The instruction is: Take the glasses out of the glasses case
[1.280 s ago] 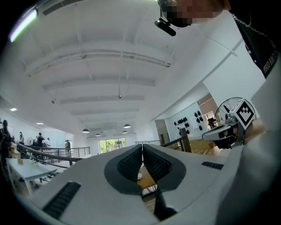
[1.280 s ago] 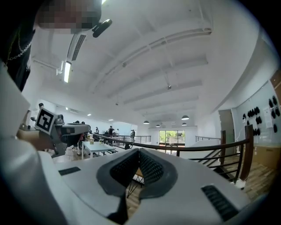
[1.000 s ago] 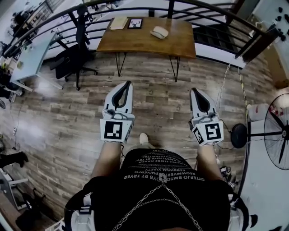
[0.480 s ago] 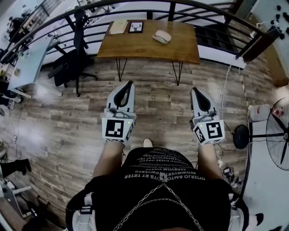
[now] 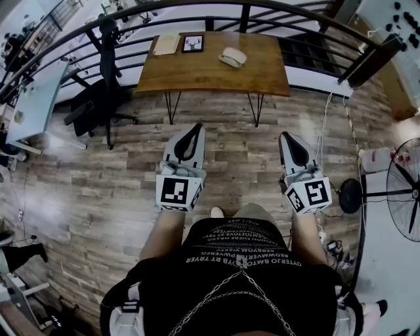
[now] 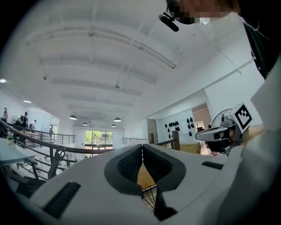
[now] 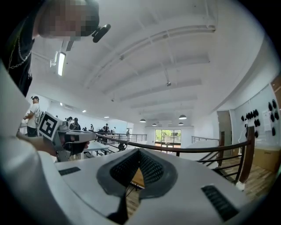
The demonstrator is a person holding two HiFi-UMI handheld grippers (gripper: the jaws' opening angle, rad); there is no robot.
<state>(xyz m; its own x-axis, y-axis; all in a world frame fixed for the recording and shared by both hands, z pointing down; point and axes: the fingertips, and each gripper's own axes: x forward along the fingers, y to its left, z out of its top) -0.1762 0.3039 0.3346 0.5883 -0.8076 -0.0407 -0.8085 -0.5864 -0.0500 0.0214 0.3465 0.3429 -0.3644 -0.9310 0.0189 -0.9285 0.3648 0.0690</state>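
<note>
Both claws are clenched on nothing: the left gripper [image 5: 195, 127] and the right gripper [image 5: 287, 136] point level over the plank floor, jaws pressed together in their own views. The task's thing, a small pale oval glasses case [image 5: 231, 57], lies well ahead of them on the brown wooden table with black hairpin legs [image 5: 197, 75], near its far edge, beside a dark-framed picture [image 5: 193, 44]. The likely trouble from here is arriving with the jaws unopened and nudging the light case, which would probably skate across the smooth top toward the black metal railing [image 5: 131, 11] behind. If only one claw works the lid while nothing steadies the base, the whole case may lift or flip. A blind pinch inside could catch a lens or bend a temple. The glasses themselves are nowhere visible, and the case is too small to tell whether it is latched, ajar, or which way its hinge faces. Neither gripper view shows it, only ceiling, railing and a sliver of tabletop.
</note>
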